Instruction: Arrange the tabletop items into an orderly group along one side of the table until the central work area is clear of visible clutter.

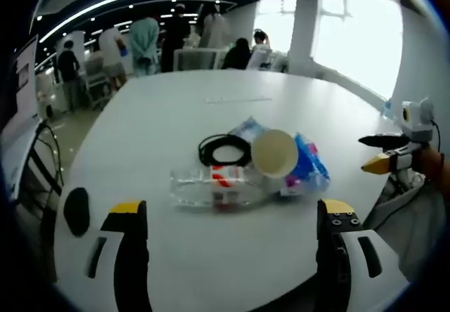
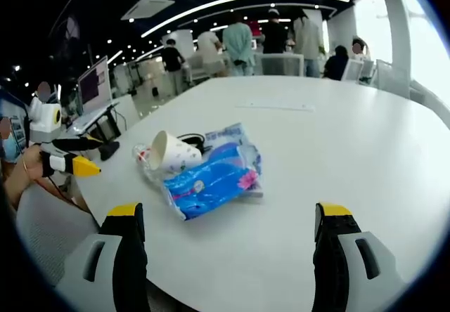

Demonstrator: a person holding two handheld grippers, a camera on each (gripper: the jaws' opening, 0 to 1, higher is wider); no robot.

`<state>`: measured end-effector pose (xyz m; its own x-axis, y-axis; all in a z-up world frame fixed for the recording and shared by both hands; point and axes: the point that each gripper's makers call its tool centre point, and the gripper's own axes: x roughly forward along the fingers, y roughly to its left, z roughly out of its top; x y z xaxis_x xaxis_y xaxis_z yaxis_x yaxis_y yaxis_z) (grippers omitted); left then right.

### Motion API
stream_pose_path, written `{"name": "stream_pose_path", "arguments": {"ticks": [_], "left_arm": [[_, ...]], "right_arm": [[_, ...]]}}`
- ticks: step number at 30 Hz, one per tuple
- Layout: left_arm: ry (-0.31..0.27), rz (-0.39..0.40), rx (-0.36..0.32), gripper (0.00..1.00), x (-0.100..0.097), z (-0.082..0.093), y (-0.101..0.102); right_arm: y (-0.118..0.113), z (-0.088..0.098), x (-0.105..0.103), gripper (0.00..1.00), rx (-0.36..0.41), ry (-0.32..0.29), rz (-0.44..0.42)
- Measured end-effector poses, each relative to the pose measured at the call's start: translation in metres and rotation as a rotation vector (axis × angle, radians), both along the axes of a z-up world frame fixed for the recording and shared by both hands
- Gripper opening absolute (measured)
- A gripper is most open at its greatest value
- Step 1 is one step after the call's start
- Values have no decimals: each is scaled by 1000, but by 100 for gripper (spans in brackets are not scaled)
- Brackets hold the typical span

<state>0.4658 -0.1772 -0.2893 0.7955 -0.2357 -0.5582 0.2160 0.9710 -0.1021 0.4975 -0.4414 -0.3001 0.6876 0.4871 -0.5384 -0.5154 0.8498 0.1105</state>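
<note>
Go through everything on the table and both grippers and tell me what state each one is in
Paper cup: on its side, empty, mouth toward the left gripper view.
Plastic bottle: lying flat, looks empty.
Blue packet: lying flat beside the cup.
Black cable: coiled.
Left gripper: open, holding nothing.
Right gripper: open, holding nothing.

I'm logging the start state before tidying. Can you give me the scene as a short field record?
surface: white round table
cluster: paper cup on its side, clear plastic bottle lying flat, blue packet, coiled black cable
cluster position: near the table's middle
left gripper: open, holding nothing
right gripper: open, holding nothing
</note>
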Motion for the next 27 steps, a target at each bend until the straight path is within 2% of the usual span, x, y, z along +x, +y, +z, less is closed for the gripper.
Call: {"name": "stream_pose_path", "arguments": {"ticks": [4, 27], "left_arm": [[-12, 11, -8, 96, 1, 2, 2], [9, 2, 4, 95, -1, -3, 1]], "right_arm": [[0, 0, 0, 99, -3, 0, 4], [7, -5, -5, 97, -35, 5, 49]]}}
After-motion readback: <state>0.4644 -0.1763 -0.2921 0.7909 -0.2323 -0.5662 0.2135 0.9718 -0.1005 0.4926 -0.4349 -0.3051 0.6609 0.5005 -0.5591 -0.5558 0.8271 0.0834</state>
